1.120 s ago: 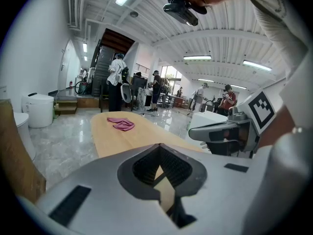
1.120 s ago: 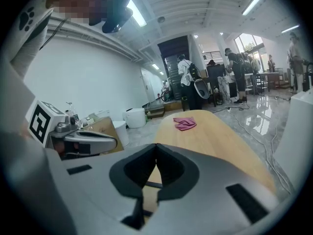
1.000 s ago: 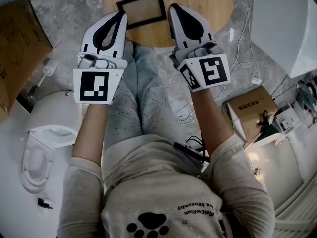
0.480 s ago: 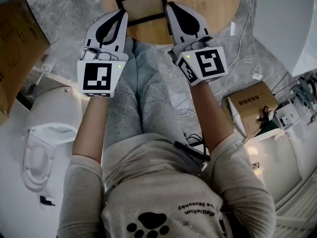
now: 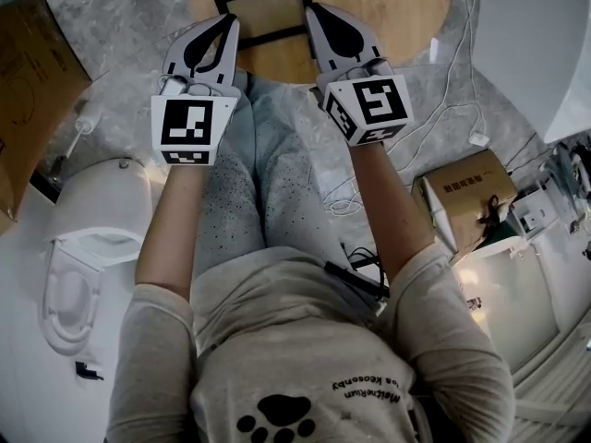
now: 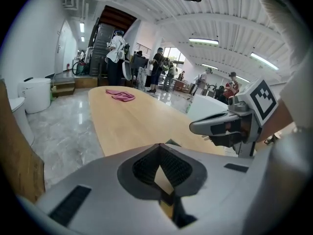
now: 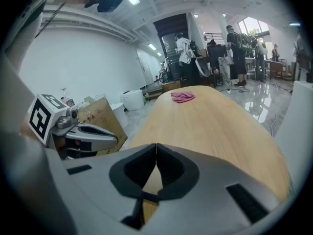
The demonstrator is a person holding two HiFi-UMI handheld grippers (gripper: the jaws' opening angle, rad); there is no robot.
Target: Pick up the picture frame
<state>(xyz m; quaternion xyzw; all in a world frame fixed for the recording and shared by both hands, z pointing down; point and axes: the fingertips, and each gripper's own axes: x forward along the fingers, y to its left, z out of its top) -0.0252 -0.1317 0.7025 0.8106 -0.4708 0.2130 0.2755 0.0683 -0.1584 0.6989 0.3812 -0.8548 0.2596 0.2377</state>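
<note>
A black-edged picture frame (image 5: 263, 9) lies flat on the round wooden table (image 5: 397, 17) at the top of the head view. My left gripper (image 5: 228, 22) hovers at the frame's left edge and my right gripper (image 5: 314, 11) at its right edge, both angled down. Each is shut with nothing between the jaws. In the left gripper view the left gripper (image 6: 159, 146) has its tips together over the tabletop (image 6: 132, 121), with the right gripper (image 6: 230, 126) beside it. The right gripper view shows the right gripper (image 7: 156, 146) shut likewise. Both bodies hide the frame there.
A pink cloth (image 6: 121, 96) lies far down the table. Cardboard boxes stand on the floor at the left (image 5: 37, 81) and right (image 5: 466, 197). A white toilet (image 5: 83, 247) sits at the left, and cables (image 5: 452, 109) trail at the right. People stand beyond the table's far end.
Both grippers have sunk toward the table and tipped further down, moving up the picture so their tips now flank the frame's sides. Their jaws stayed shut.
</note>
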